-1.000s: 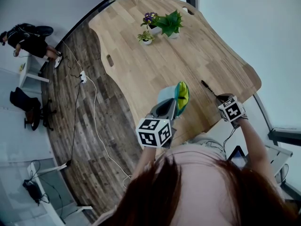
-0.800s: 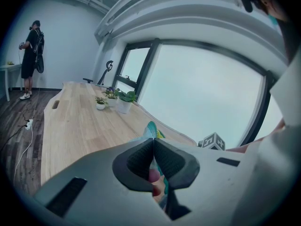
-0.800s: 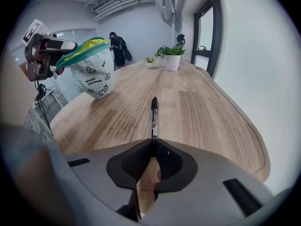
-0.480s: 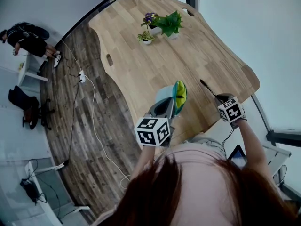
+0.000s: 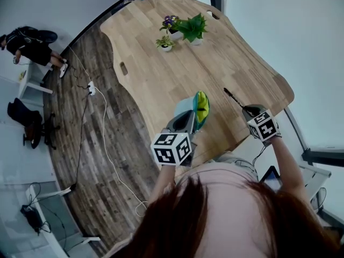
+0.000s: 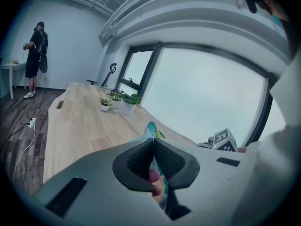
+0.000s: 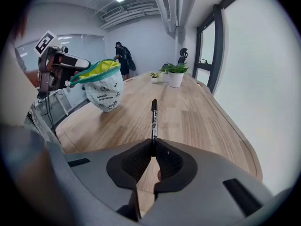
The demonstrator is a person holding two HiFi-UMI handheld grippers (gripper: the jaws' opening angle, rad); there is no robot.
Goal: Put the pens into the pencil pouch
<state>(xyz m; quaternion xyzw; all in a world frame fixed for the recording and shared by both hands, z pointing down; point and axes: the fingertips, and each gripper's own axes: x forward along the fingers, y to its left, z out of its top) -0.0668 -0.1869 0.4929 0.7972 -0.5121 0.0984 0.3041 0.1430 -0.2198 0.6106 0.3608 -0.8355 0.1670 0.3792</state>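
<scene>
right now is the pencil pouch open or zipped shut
Open. The pencil pouch hangs from the left gripper with its mouth gaping, yellow-green lining showing around the rim.

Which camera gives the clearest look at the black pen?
The right gripper view: the pen sticks straight out from the right gripper's shut jaws, most of its length sharp against the table. The head view shows it only as a thin dark line. The left gripper view doesn't show it.

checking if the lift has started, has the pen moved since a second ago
Yes, slightly. In the head view the pen, pinched in the right tool, now has its tip a little farther from the table's right corner and nearer the plants.
</scene>
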